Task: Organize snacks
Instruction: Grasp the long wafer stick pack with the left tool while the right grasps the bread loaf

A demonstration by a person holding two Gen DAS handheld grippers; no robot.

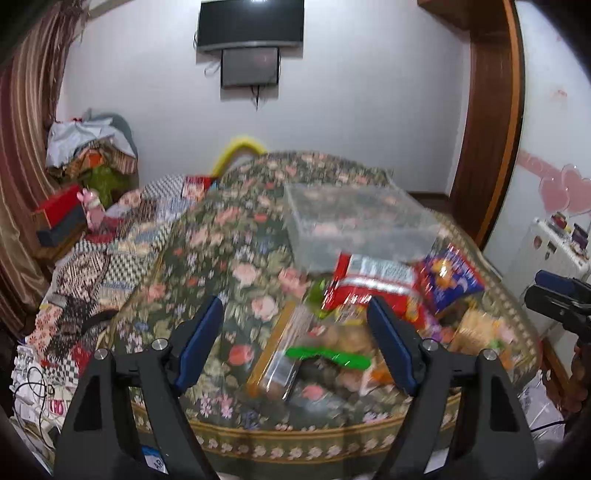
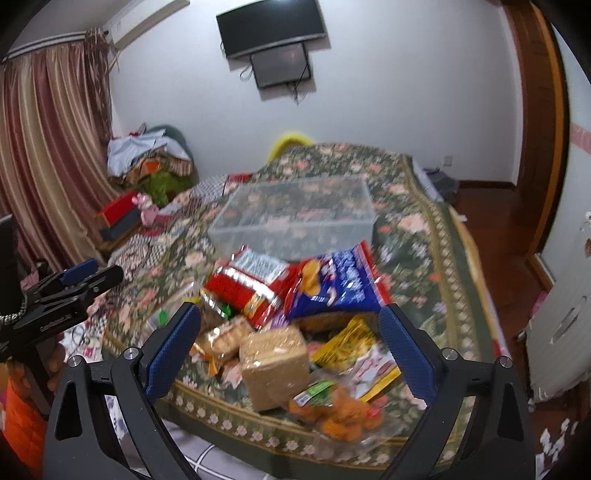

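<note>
Bedspread (image 2: 413,236): dark green, pink floral print, tan floral border. Storage box (image 2: 295,218): clear plastic. Snack bags: one red w/ white label (image 2: 251,280), one blue w/ red edge (image 2: 343,284), one yellow (image 2: 347,343). Cracker pack (image 2: 275,363): tan-brown. Gripper pads (image 2: 173,350): blue, on black frames. Curtain (image 2: 48,147): maroon & gold stripes. Wall (image 2: 406,92): white. Quilt (image 1: 122,240): b/w check patches.

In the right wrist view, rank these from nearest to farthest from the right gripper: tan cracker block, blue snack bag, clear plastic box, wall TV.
From the right gripper:
1. Tan cracker block, between the open fingers.
2. Blue snack bag, just beyond, slightly right.
3. Clear plastic box, behind the snack pile.
4. Wall TV, on the far wall.
</note>
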